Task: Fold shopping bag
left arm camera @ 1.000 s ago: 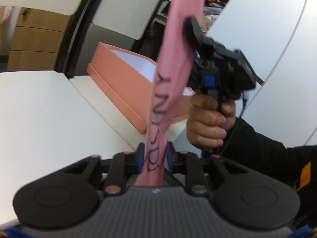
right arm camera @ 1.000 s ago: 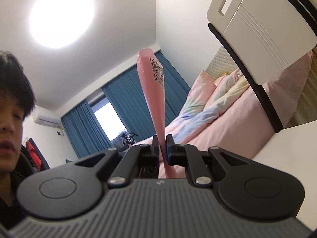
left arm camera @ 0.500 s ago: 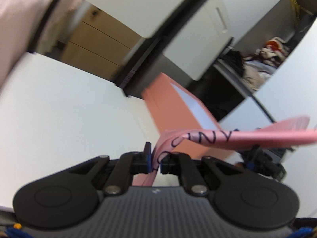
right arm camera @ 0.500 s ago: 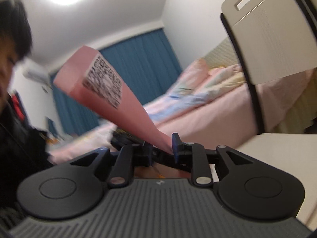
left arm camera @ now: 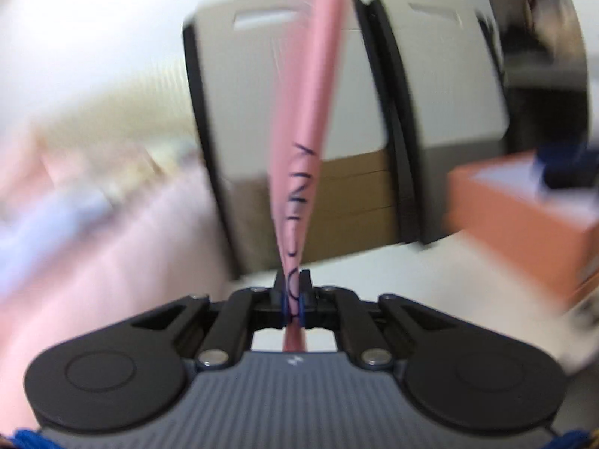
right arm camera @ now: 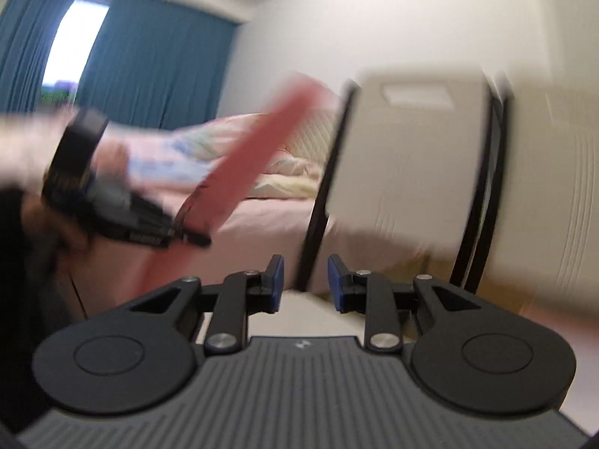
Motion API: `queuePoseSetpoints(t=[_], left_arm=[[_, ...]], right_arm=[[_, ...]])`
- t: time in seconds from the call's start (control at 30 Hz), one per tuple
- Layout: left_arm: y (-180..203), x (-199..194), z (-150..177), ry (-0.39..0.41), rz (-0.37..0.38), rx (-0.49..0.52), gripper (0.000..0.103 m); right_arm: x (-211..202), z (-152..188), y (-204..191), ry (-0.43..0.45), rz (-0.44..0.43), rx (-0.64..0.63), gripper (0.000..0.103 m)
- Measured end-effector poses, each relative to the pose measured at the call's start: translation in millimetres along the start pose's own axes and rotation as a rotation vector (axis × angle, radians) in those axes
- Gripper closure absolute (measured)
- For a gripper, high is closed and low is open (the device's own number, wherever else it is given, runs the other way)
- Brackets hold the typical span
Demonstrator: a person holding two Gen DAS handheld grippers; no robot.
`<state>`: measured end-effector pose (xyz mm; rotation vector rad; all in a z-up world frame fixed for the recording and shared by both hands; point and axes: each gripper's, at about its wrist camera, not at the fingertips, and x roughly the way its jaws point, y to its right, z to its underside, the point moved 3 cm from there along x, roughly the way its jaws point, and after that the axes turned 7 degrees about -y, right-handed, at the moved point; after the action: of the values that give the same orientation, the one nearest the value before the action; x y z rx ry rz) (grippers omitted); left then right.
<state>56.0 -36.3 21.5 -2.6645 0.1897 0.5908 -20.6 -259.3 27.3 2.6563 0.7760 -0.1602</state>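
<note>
Bedroom blur behind; the pink shopping bag [left arm camera: 299, 172], flattened into a narrow strip, stands up from the clenched left tongs [left arm camera: 294, 295]. Right tongs [right arm camera: 305, 280] are opening, empty. Further folds seem left.

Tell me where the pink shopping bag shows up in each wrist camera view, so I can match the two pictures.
Left wrist: the pink shopping bag stands centre frame, pinched in the left gripper.
Right wrist: it slants left of centre, clear of the opening right gripper.
Shared landmark: the white chair back.
</note>
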Motion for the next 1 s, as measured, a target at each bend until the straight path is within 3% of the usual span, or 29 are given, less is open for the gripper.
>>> queuePoseSetpoints(t=[0.07, 0.17, 0.27, 0.47, 0.53, 0.63, 0.7, 0.73, 0.77, 0.87, 0.97, 1.0], left_arm=[[9, 2, 1, -0.007, -0.092, 0.109, 0.096], [26, 14, 10, -0.029, -0.204, 0.283, 0.096], [56, 23, 22, -0.031, -0.257, 0.486, 0.096], [99, 22, 47, -0.001, -0.197, 0.747, 0.096], [107, 21, 50, 0.01, -0.172, 0.788, 0.095], [116, 21, 52, 0.042, -0.132, 0.804, 0.095], [113, 18, 52, 0.056, -0.111, 0.801, 0.095], [111, 17, 52, 0.058, -0.105, 0.796, 0.093], [112, 17, 52, 0.056, -0.107, 0.793, 0.09], [113, 14, 51, 0.058, -0.085, 0.771, 0.087], [105, 12, 44, 0.043, -0.01, 0.683, 0.08], [102, 11, 42, 0.038, 0.016, 0.649, 0.072]], right_arm=[[2, -6, -29, 0.022, 0.06, -0.209, 0.048], [15, -6, -64, 0.019, 0.103, -0.438, 0.033], [38, 7, -90, -0.049, 0.117, -0.611, 0.033], [73, 38, -115, -0.201, 0.162, -0.861, 0.033], [78, 40, -121, -0.227, 0.141, -0.869, 0.034], [88, 41, -129, -0.268, 0.118, -0.859, 0.046], [95, 39, -128, -0.294, 0.079, -0.805, 0.063], [97, 36, -125, -0.319, 0.066, -0.756, 0.078], [99, 34, -121, -0.342, 0.052, -0.706, 0.087], [98, 25, -105, -0.361, -0.001, -0.528, 0.089], [97, 17, -85, -0.363, -0.004, -0.352, 0.089], [96, 14, -78, -0.359, -0.002, -0.287, 0.089]])
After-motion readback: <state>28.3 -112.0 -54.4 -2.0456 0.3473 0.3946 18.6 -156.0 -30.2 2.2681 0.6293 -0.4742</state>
